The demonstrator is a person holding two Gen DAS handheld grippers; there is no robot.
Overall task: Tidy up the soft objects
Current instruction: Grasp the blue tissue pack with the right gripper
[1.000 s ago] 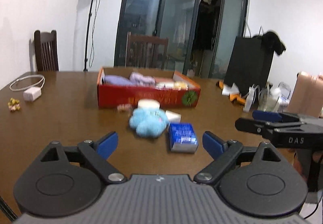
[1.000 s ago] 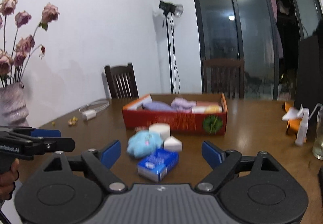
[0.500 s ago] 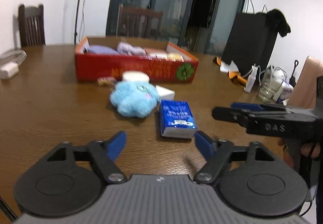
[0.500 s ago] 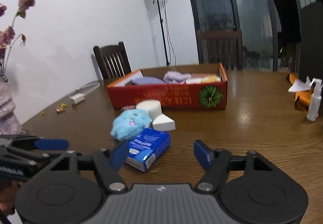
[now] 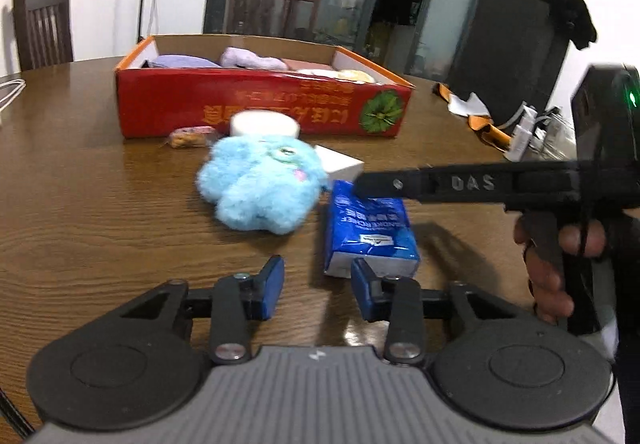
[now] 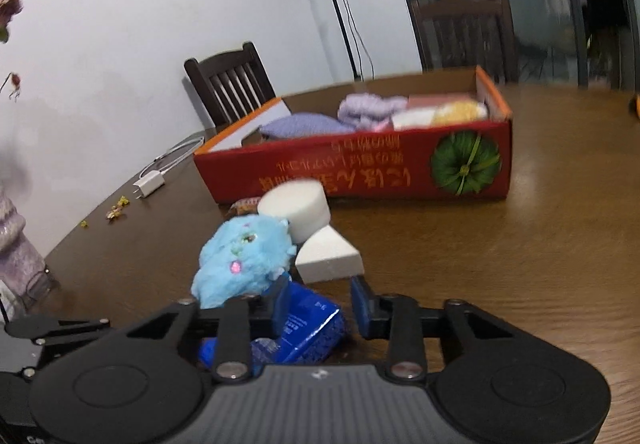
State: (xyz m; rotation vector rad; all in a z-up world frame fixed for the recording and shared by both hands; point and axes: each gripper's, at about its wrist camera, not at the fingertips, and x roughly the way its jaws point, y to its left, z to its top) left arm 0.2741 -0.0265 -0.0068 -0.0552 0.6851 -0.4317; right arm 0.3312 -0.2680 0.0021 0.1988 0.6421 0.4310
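Bench (image 5: pixel 80 203): brown wood, carries everything below.
Box (image 5: pixel 256 103): red cardboard, open top, far side of bench; purple, pink and yellow soft items inside.
Plush (image 5: pixel 260 187): pale blue, fluffy, lying on bench in front of box, just left of pack.
Pack (image 5: pixel 370 232): blue tissue pack, flat on bench, just beside plush, near edge just ahead of left fingers.
Round sponge (image 6: pixel 296 207): white, between plush and box, close to box wall.
Wedge sponge (image 6: pixel 328 254): white, just beside plush, behind pack.
Wrapper (image 5: pixel 188 135): small, by box front, left of round sponge.
Left gripper (image 5: pixel 318 282): jaws just closing, now a narrow gap, nothing between; right finger (image 5: pixel 362 286) overlaps pack's near corner, contact unclear.
Right gripper (image 6: pixel 320 302): jaws just closing, narrow gap; pack's far corner shows between them, left finger (image 6: pixel 280 304) in front of pack, pressing not evident.
Right hand (image 5: pixel 556 264): wrapped on right gripper handle, right of pack.
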